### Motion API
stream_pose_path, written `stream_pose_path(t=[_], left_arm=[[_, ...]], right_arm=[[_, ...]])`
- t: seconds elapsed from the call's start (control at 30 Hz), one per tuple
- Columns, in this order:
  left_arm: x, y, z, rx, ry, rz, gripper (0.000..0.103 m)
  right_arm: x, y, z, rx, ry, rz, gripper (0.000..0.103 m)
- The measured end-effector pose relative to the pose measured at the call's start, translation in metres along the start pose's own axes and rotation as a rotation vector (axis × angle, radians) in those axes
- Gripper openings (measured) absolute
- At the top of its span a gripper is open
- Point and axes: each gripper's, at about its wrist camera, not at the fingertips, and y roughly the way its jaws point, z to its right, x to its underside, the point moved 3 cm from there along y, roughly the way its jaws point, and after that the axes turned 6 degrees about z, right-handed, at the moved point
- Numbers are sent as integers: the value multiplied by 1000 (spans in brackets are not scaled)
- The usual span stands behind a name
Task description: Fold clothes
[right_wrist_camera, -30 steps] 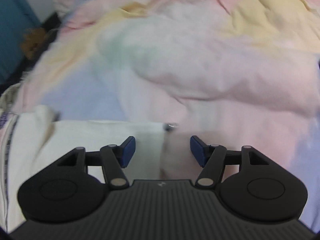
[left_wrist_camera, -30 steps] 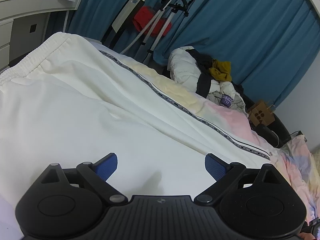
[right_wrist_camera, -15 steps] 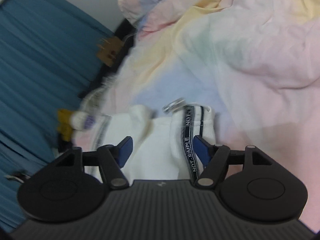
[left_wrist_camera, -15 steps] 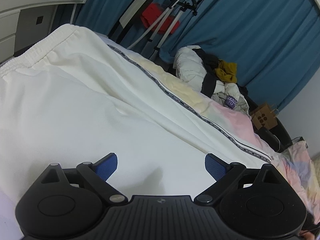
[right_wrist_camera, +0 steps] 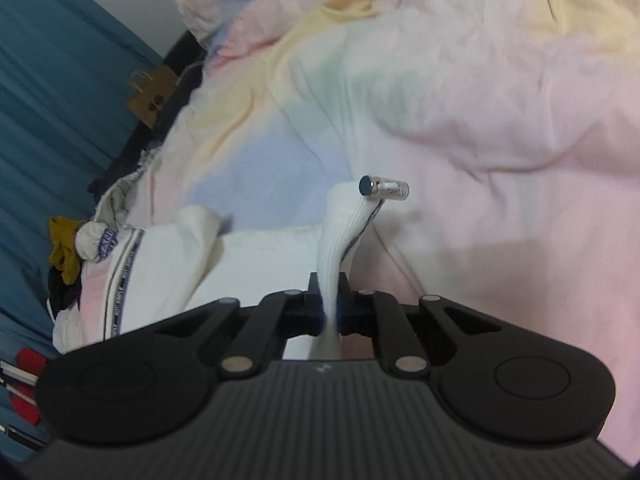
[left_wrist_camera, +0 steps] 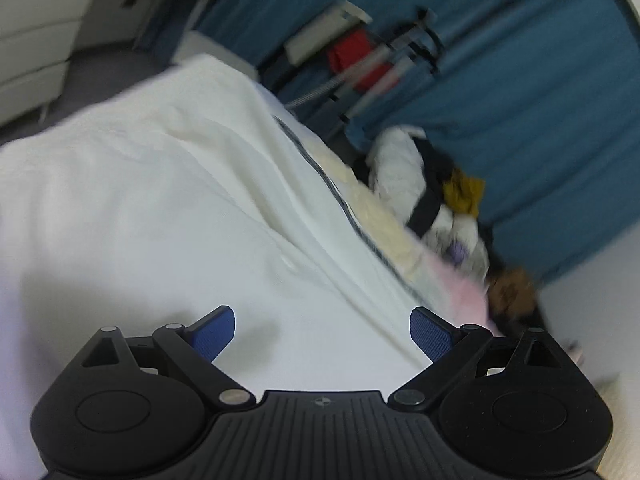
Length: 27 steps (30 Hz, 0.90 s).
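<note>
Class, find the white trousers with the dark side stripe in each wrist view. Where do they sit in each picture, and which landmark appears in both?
Left wrist view: the white trousers with the dark side stripe fill the left and centre, beneath the open left tongs.
Right wrist view: they lie lower left, their cuff clamped in the right tongs.
Shared landmark: the mustard-yellow cloth on the clothes heap.

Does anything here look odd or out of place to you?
Mainly the heap of clothes dumped loose at the bed's far edge by the curtain. Also, the right gripper pinches only a ribbed cuff of the white garment, its metal cord tip sticking up.
</note>
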Motion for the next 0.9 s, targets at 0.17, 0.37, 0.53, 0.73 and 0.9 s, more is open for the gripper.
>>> stream_pose_path(t=[0.17, 0.37, 0.53, 0.73, 0.9], left_arm=[[-35, -59, -65, -140, -156, 13, 94], [-39, -78, -136, -230, -373, -17, 89], [-35, -33, -150, -167, -476, -71, 80], [-10, 22, -143, -149, -457, -119, 66], [-7, 32, -138, -100, -466, -100, 10]], right_arm=[[-4, -5, -6, -18, -18, 37, 8], [-3, -9, -10, -28, -32, 45, 8], [-5, -15, -16, -48, -60, 69, 8], [-6, -18, -21, -62, -85, 98, 8], [-5, -17, -22, -68, -83, 116, 8]])
